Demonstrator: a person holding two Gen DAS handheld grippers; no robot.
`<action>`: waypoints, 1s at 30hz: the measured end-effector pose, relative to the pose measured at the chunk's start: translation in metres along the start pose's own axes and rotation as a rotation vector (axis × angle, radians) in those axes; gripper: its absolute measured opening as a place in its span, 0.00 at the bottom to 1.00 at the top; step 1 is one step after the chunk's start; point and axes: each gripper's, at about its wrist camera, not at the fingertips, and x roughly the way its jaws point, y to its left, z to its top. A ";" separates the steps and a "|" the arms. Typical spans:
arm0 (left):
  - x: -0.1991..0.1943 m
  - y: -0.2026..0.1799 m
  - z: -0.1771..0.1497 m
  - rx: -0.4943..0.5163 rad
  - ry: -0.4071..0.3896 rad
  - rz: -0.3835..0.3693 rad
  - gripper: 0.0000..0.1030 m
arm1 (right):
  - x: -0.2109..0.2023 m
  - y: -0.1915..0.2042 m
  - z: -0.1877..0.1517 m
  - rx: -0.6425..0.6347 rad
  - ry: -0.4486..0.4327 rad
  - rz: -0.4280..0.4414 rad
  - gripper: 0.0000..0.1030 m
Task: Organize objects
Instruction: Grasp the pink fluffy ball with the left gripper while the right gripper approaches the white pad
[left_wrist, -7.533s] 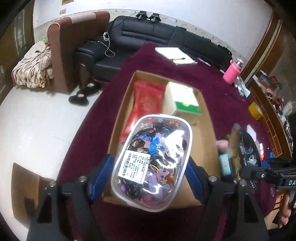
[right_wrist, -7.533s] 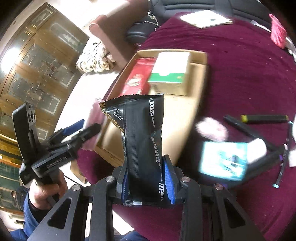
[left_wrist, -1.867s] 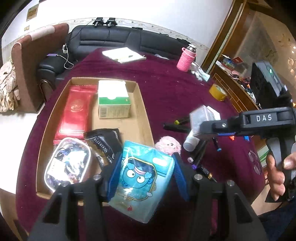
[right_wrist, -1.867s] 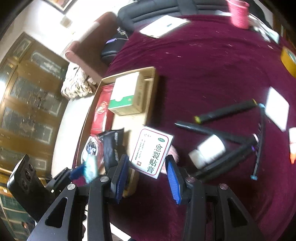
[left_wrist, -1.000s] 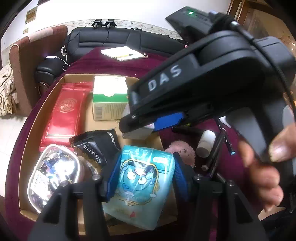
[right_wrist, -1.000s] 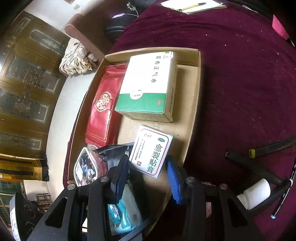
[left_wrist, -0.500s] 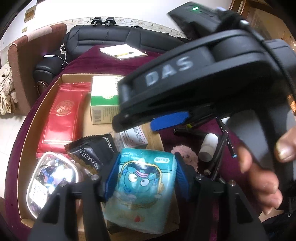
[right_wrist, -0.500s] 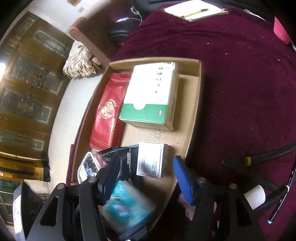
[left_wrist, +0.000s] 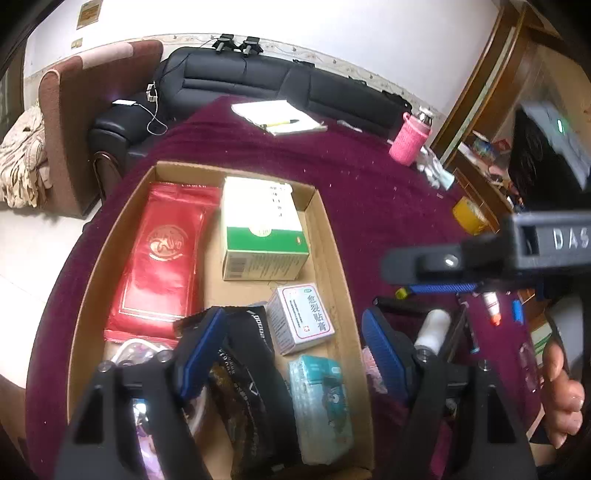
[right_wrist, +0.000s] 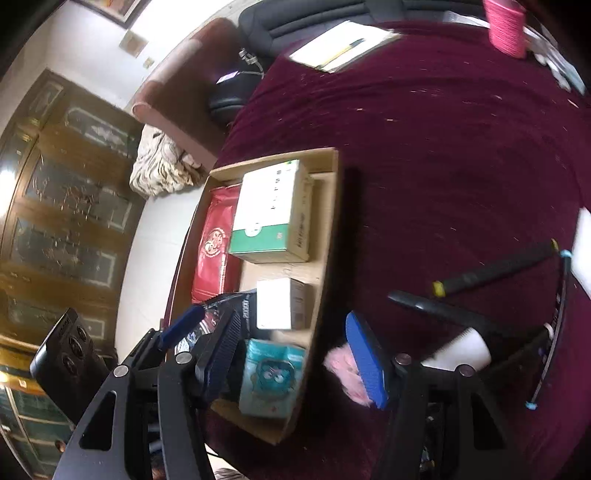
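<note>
The cardboard tray (left_wrist: 325, 229) sits on the maroon-covered bench (left_wrist: 373, 192) and holds six items: red foil pack (left_wrist: 162, 254) along its left wall, green-and-white carton (left_wrist: 258, 229) at the far end, small white medicine box (left_wrist: 303, 317) mid-tray, black snack pouch (left_wrist: 247, 373), clear pouch (left_wrist: 136, 350) at the near left corner, and teal cartoon packet (left_wrist: 321, 402) lying flat against the near right wall.

My left gripper (left_wrist: 291, 354) hovers over the near end of the tray, jaws wide and carrying nothing. My right gripper (right_wrist: 291, 354) straddles the tray's right wall, jaws likewise wide and unloaded.

Judgement: both placements into the tray are finished; the step in hand is selecting the next loose item. Outside the right wall lie a pink fluffy item (right_wrist: 341, 369), a white bottle (right_wrist: 461, 350), and black markers (right_wrist: 495, 269). The pink item is nearest my right jaws; the next move calls for a short shift right and down onto it.

Open room: bare tray floor shows only along the right wall, beside the carton. The bench beyond the tray is broad, with a notebook (left_wrist: 279, 116) and pink-sleeved bottle (left_wrist: 412, 140) well apart. The tray wall under my right jaws is the edge to clear.
</note>
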 end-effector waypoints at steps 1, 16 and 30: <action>-0.003 0.000 0.000 0.003 -0.002 0.001 0.73 | -0.003 -0.005 0.000 0.015 -0.004 0.005 0.64; 0.010 -0.059 -0.005 0.090 0.065 -0.082 0.73 | -0.061 -0.105 -0.031 0.225 -0.074 0.000 0.65; 0.079 -0.125 -0.029 0.412 0.245 0.012 0.72 | -0.097 -0.173 -0.069 0.340 -0.108 -0.021 0.65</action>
